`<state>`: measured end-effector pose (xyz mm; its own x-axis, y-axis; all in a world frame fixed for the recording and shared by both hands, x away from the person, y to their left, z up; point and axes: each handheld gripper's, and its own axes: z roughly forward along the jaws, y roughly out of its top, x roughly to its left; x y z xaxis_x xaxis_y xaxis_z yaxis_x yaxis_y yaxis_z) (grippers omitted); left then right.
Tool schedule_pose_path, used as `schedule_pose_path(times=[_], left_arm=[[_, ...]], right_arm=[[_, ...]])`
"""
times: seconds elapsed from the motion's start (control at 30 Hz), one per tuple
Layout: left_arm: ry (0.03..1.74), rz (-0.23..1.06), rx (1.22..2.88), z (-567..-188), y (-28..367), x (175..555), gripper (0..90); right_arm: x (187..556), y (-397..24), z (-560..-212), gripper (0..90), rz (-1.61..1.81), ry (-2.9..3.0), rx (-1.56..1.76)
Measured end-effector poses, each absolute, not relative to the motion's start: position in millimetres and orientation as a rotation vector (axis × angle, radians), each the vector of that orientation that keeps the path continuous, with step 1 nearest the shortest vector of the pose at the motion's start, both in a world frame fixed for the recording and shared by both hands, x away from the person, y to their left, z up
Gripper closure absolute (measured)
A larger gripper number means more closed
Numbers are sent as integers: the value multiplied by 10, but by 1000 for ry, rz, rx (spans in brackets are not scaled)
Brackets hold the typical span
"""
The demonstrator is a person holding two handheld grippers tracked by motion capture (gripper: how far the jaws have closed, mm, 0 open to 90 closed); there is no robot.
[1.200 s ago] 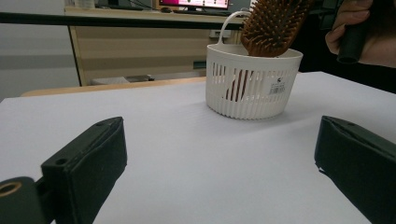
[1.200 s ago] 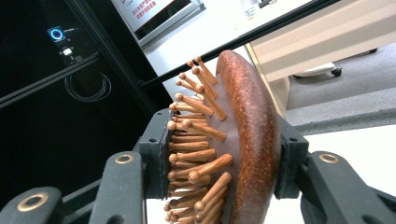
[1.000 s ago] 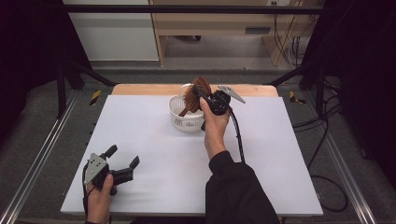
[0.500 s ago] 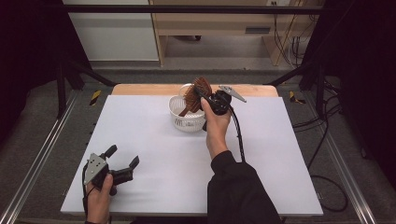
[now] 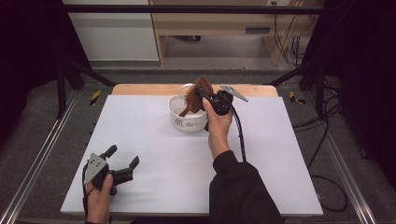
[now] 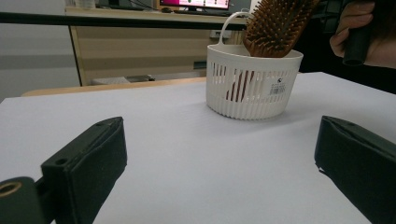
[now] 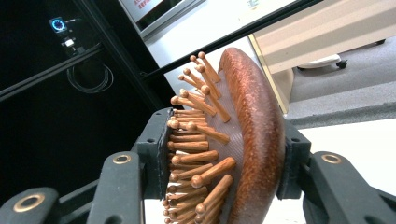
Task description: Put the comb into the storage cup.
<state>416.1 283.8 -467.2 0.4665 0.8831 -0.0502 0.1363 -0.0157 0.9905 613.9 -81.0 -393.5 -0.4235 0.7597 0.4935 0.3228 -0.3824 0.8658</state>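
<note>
A brown wooden hairbrush (image 5: 194,97) with wooden pins stands tilted in a small white slatted basket (image 5: 187,122) at the far middle of the white table, its handle down inside. My right gripper (image 5: 201,93) is shut on the brush head (image 7: 233,140), one pad on the pins and one on the back. From the left gripper view the brush head (image 6: 275,25) rises above the basket (image 6: 252,81). My left gripper (image 5: 122,156) rests near the table's front left corner, jaws wide apart with nothing between them.
The white table top (image 5: 154,154) spreads between the two hands. A wooden strip (image 5: 140,88) runs along its far edge. Metal rails (image 5: 42,154) flank the table, cables (image 5: 327,140) trail on the floor at the right, and a shelf unit (image 5: 210,28) stands behind.
</note>
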Motion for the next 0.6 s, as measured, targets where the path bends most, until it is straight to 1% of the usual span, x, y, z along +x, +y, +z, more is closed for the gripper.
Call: schedule_pose_path(times=[0.6], left_arm=[[942, 761, 1484, -4670, 2851, 4159, 26]], right_arm=[[6151, -829, -3932, 485, 1849, 1531, 1444]])
